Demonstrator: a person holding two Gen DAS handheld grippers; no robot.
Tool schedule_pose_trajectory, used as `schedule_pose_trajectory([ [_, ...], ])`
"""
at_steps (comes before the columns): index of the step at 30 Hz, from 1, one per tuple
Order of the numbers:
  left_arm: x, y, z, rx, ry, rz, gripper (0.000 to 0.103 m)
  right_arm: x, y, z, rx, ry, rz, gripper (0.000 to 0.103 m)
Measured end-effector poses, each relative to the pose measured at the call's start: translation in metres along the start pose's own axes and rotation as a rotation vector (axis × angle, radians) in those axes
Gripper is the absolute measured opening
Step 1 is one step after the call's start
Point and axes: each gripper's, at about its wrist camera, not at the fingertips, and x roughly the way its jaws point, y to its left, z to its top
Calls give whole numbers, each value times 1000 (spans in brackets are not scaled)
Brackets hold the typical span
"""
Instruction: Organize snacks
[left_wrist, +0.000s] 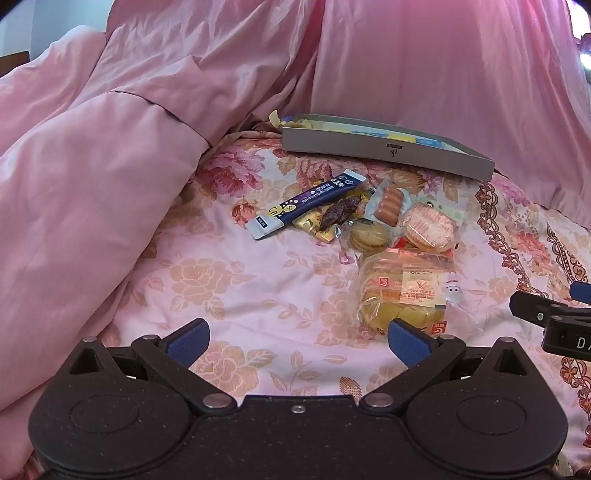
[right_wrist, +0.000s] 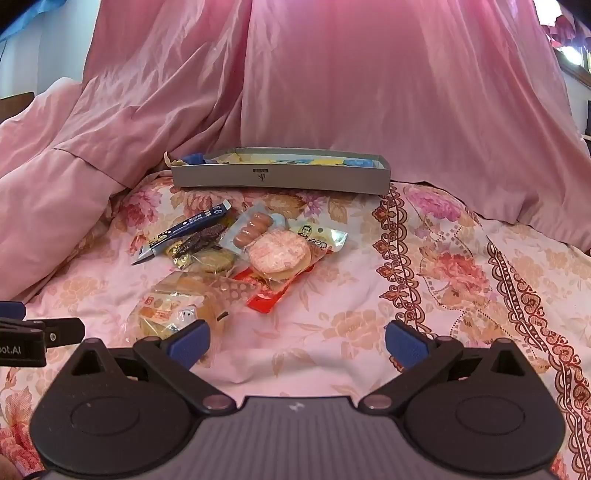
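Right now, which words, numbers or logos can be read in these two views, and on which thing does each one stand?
"DA", cut off by the frame edge: on the right gripper.
"oot.AI", beginning cut off: on the left gripper.
"5": on the red corner tag of the clear pastry packet.
"Ca": on the dark blue stick sachet; its other print is too small.
Small dark logo on the grey box: unreadable.
Cartoon-face packet: print too blurred.

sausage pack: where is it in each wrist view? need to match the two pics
Left wrist: sausage pack sits right of centre, in the snack pile, right of the dark blue sachet.
Right wrist: sausage pack sits left of centre, upper part of the pile.
Shared landmark: the grey box lies just behind the pile in both views.
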Motion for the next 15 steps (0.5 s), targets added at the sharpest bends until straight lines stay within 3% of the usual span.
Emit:
schedule_pose_trajectory([
  [15,0,0,0,1,0,1,102,0,0,-1,3,6,1,103],
])
